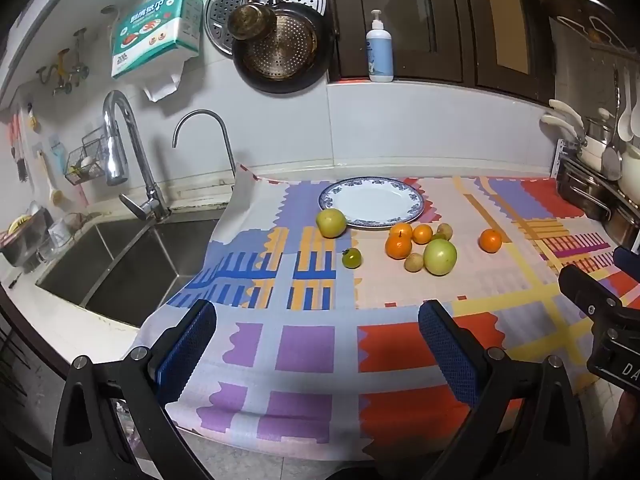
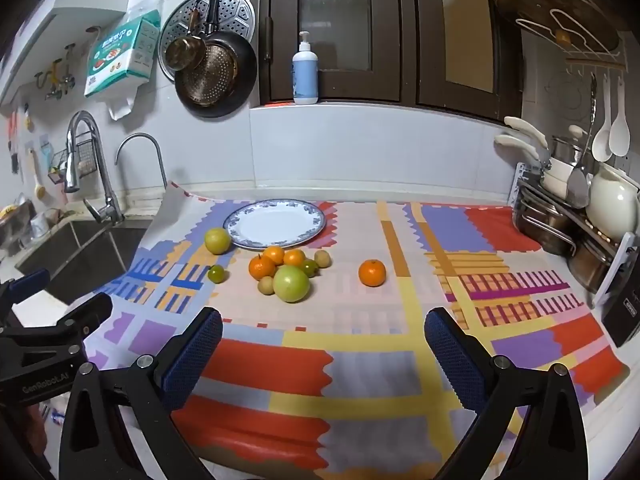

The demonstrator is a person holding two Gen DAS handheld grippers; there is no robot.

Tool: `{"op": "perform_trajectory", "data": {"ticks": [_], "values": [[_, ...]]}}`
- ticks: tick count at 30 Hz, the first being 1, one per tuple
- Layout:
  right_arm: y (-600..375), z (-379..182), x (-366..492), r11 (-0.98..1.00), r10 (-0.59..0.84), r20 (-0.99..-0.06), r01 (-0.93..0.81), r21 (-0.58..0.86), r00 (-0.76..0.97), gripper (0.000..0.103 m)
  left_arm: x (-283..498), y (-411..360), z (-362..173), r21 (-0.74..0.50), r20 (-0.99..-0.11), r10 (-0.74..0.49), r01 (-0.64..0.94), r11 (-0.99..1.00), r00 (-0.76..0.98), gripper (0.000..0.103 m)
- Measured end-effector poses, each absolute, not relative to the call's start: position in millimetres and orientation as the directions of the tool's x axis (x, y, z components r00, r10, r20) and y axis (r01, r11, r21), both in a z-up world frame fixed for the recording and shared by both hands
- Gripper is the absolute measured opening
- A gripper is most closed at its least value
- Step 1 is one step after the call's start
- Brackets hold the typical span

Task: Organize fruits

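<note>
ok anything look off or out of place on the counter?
Mostly the cloth: its far-left corner curls up against the wall and its left edge droops over the sink. One orange sits apart from the cluster. Plate holds nothing.

I see the blue-rimmed white plate [image 2: 274, 223] lying bare and flat. A yellow-green fruit [image 2: 217, 241] touches its left rim. Near its front edge clusters a pile of oranges [image 2: 263, 267] around a big green fruit [image 2: 291, 283]; one orange [image 2: 372, 273] sits apart to the right.
</note>
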State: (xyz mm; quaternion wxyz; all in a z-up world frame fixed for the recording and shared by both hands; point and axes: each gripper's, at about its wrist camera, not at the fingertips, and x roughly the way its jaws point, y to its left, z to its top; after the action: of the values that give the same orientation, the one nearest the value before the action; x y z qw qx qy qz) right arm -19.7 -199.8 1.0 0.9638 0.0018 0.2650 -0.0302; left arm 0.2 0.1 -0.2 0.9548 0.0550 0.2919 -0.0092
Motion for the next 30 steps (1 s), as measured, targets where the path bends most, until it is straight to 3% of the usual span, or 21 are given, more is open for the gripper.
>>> {"op": "perform_trajectory", "data": {"ticks": [30], "values": [[-206,4,-28,0.999,-0.037,-0.495,0.049,0.011,0.868,0.102,-16,-4,7,0.082,-0.521,0.010,0.039,0.996,0.853,0.103]]}}
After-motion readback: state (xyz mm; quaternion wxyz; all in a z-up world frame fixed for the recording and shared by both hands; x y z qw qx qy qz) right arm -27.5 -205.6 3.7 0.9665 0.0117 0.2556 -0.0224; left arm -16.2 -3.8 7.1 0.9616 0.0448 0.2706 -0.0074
